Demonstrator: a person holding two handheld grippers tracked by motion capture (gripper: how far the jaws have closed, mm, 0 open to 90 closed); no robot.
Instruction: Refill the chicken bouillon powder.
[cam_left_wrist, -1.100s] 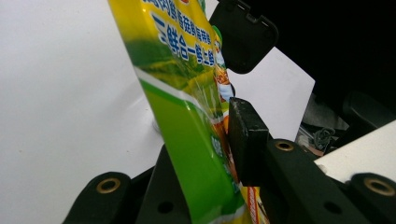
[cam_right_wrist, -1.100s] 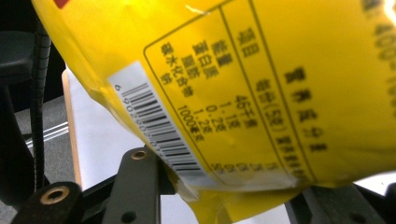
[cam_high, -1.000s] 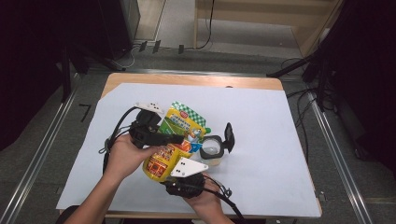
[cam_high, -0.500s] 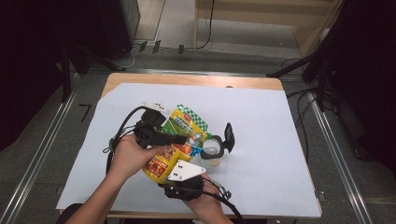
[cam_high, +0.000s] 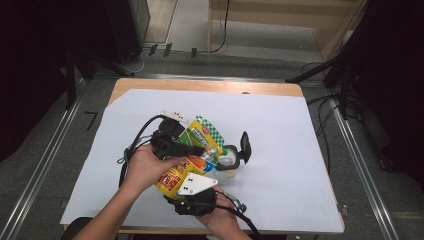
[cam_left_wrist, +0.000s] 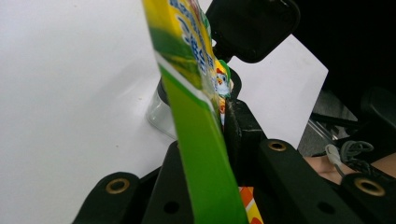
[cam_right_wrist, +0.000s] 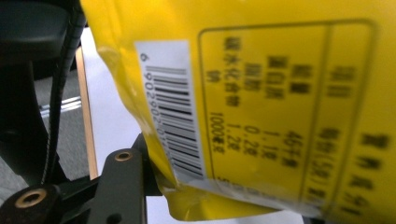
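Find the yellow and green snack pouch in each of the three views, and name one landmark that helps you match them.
High view: the pouch lies at table centre, between both grippers.
Left gripper view: its green edge rises up the middle, clamped between the jaws.
Right gripper view: its yellow back with barcode covers most of the frame.
Shared landmark: the white table sheet.

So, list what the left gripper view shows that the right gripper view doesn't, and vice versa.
Left gripper view: the pouch seen edge-on, its green strip pinched by the left gripper, whose fingers have just been closing, with a clear jar and its raised black lid behind. Right gripper view: the pouch's yellow back with barcode and nutrition table. Both: that pouch over the white sheet.
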